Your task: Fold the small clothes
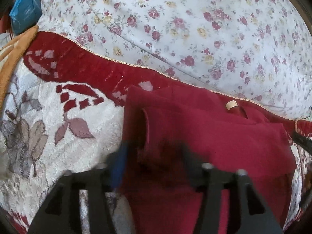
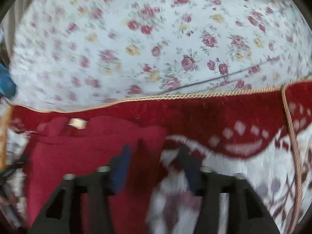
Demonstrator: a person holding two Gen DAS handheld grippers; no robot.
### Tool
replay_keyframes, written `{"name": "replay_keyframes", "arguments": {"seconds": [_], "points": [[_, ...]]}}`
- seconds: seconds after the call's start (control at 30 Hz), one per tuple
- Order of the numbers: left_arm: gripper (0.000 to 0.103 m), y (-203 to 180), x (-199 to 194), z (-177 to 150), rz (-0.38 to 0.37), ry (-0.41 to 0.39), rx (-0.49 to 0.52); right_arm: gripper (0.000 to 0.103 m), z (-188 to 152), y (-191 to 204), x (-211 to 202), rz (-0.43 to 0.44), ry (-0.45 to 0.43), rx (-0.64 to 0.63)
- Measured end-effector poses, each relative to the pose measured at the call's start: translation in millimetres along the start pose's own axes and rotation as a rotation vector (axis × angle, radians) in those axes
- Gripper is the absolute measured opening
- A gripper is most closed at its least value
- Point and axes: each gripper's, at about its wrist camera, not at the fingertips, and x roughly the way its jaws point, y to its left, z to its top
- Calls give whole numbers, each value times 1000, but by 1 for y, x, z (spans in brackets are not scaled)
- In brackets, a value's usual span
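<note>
My left gripper (image 1: 154,156) and right gripper (image 2: 154,156), both spread open, straddle opposite side edges of the red garment (image 1: 204,136), which lies flat on the patterned blanket (image 1: 58,136), collar tag (image 1: 231,104) pointing away from me

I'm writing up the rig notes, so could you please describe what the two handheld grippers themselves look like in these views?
Both look alike. The left gripper and the right gripper each have a black frame with angular triangular cut-outs and silver round bolt heads along the top. On each, one finger carries a blue pad and the other looks dark. No cables, markings or sleeves show.
</note>
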Motion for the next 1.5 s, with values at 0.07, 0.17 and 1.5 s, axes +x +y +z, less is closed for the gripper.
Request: {"name": "replay_keyframes", "arguments": {"seconds": [0.07,0.17,1.5], "points": [[67,-1,0,-2,11,3,-1,79,-20,7,5,60,94,-30],[68,0,2,-4,12,22,-13,18,-46,10,15,4,156,-132],[90,-3,-21,-30,118,-14,49,57,-74,26,-12,-218,28,-170]]}}
